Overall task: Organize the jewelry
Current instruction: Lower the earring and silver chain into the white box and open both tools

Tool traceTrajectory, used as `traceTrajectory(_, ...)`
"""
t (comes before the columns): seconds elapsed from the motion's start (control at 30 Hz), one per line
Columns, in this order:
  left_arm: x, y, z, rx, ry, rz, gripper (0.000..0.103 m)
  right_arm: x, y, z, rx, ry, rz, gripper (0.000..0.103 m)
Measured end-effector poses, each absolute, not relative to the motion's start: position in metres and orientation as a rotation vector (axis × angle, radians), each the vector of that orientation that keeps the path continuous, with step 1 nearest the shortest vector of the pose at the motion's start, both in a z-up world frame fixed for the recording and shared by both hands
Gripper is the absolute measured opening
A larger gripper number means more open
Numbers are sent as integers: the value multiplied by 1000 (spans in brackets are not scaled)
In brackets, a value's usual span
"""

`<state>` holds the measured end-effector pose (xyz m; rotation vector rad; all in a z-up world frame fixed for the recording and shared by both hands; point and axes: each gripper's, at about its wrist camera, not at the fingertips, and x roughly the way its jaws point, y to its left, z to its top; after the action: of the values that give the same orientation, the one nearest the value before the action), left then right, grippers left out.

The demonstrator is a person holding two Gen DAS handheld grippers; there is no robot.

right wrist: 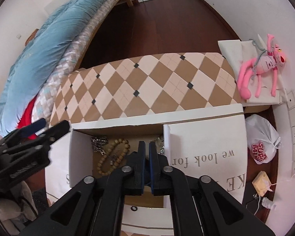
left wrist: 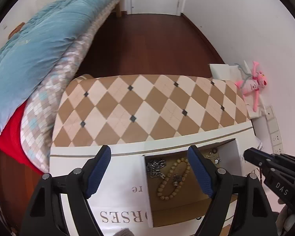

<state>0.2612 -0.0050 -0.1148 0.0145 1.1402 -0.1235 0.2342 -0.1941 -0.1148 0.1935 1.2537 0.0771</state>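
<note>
Surface: I'm working over a white cardboard box (left wrist: 120, 202) w/ printed lettering, flaps folded back, brown bottom showing. It lies on a bench w/ a tan/cream diamond-pattern cover (left wrist: 147, 108).
Room: dark wood floor (left wrist: 147, 43), white walls, a white door at the far end. Bed on my left w/ a blue quilt (left wrist: 39, 45) over a checked blanket; smth red (left wrist: 11, 137) tucked below.
Jewelry: wooden bead bracelet (left wrist: 173, 179) lies flat on the box bottom, a silver chain (left wrist: 155, 167) just beside it to the left, more small metal pieces (left wrist: 213, 156) in the far right corner. All inside the box.
Left gripper (left wrist: 149, 169): jaws wide apart, blue pads (left wrist: 98, 171) straddling the box opening, nothing between them; above the contents, not touching as far as I can see.
Right gripper (right wrist: 146, 163): jaws nearly together, only a narrow slit between the pads. Something dark sits low in the slit but I can't tell if it's clamped on anything. Tips point down into the box near the beads.
Only in rt view: white plastic bag w/ red print (right wrist: 263, 141) on the floor, a small yellow pack (right wrist: 262, 182) w/ white cords, a small dark ring (right wrist: 134, 208) on the near flap, full length of the pink plush toy (right wrist: 261, 68) on white paper by the wall sockets.
Only in lt view: the right gripper's side w/ "DAS" lettering, beside the box's right wall; the bracelet unblocked end to end.
</note>
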Motion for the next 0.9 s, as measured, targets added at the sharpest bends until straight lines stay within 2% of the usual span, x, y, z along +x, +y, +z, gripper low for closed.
traceTrajectory(0.07, 257, -2, -113, 17, 1128, -109, 80, 232, -196, -112, 178, 1244, 60, 15)
traceTrajectory(0.1, 256, -1, -112, 21, 1125, -102, 86, 231, -196, -111, 162, 1238, 51, 18)
traceTrajectory(0.13, 252, 0, -112, 23, 1121, -94, 91, 229, -196, -110, 149, 1234, 41, 25)
traceTrajectory(0.17, 249, 1, -112, 25, 1117, -90, 99, 227, -195, -109, 128, 1228, 27, 36)
traceTrajectory(0.2, 244, 2, -113, 28, 1108, -81, 102, 225, -194, -109, 115, 1224, 20, 41)
traceTrajectory(0.27, 234, 3, -116, 34, 1097, -66, 102, 218, -191, -110, 81, 1215, 5, 65)
traceTrajectory(0.3, 228, 3, -118, 39, 1091, -54, 103, 215, -189, -111, 65, 1211, -4, 72)
traceTrajectory(0.33, 224, 5, -120, 43, 1088, -45, 103, 210, -187, -112, 43, 1204, -17, 85)
traceTrajectory(0.37, 220, 5, -122, 44, 1085, -36, 103, 207, -186, -113, 27, 1199, -26, 93)
traceTrajectory(0.53, 200, 7, -133, 42, 1088, -8, 103, 187, -182, -120, -30, 1183, -70, 102)
traceTrajectory(0.9, 168, -2, -130, 1, 1081, -17, 103, 156, -187, -118, -42, 1152, -120, 103)
